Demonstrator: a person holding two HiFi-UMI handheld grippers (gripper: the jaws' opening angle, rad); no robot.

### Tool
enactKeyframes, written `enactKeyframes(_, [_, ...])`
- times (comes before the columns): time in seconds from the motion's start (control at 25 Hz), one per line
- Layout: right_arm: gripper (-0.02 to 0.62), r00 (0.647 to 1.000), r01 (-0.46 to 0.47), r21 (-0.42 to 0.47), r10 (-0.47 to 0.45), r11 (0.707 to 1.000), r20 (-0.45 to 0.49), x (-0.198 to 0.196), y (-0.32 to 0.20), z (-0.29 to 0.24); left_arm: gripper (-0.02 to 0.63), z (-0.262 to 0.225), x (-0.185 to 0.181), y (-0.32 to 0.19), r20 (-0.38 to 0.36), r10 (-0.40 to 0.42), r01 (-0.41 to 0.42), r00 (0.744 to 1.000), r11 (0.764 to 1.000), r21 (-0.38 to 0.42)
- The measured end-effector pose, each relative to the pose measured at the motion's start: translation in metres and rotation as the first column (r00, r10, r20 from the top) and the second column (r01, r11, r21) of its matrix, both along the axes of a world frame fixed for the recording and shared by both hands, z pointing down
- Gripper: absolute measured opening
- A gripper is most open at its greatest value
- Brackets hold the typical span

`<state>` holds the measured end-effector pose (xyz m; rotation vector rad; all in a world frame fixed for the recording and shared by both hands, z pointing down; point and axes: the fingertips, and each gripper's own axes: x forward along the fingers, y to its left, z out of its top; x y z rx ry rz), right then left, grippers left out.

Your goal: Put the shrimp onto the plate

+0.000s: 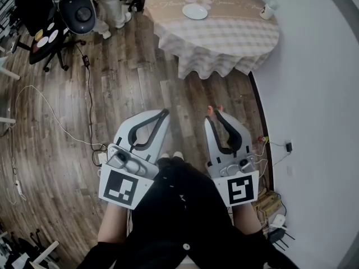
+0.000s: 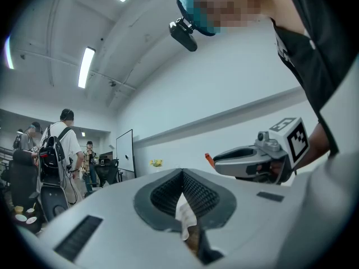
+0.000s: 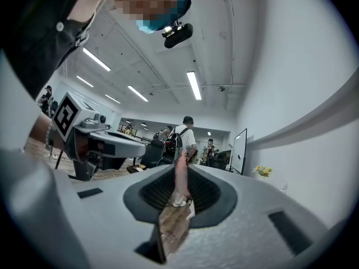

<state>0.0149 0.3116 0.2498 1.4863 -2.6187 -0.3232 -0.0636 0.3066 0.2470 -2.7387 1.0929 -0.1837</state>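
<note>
Pink-orange shrimp (image 1: pixel 210 109) pinched at the very tips of the right gripper (image 1: pixel 213 112), just above the middle of the head view, over bare wooden floor (image 1: pixel 134 83). Shows in the right gripper view as a pale pink strip (image 3: pixel 180 175) standing upright between the dark ribbed pads (image 3: pixel 205 190), with the jaws drawn in narrow and clamped on it. Appears again at centre right of the left gripper view as a small orange tip (image 2: pixel 208 159) poking out of the nose of that same gripper. Beside it, left of centre in the head view, left gripper (image 1: pixel 164 112) at much the same height, apart from the shrimp, jaws brought together tip to tip with nothing between them. Well apart from both, at the top centre of the head view, a white plate (image 1: pixel 195 11) resting on a round table (image 1: pixel 224 43) under a beige checked cloth, with a small white cup (image 1: pixel 268 9) near the table's right edge.
</note>
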Motion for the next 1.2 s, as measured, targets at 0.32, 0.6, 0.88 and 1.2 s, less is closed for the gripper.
enactKeyframes(0.32, [0.046,1.0,-0.018,0.007,0.018,1.0,0.004,-0.002,0.004,-0.003,0.003,-0.002,-0.004,0.004,-0.005,0.006,-0.006,1.0,1.0,0.013])
enactKeyframes(0.6, [0.046,0.999,-0.042,0.012,0.042,0.999,0.008,-0.005,0.002,-0.004,0.003,0.002,-0.012,0.0,-0.005,0.01,-0.01,1.0,1.0,0.006])
enactKeyframes(0.88, [0.046,0.998,-0.067,0.009,0.067,0.998,0.005,-0.01,0.004,-0.001,0.003,0.005,-0.019,0.0,-0.011,0.025,-0.025,1.0,1.0,0.001])
enactKeyframes(1.2, [0.046,0.997,-0.073,0.031,0.073,0.997,-0.001,-0.028,0.014,-0.002,0.003,0.005,-0.038,0.011,-0.009,0.035,-0.035,0.999,0.999,0.014])
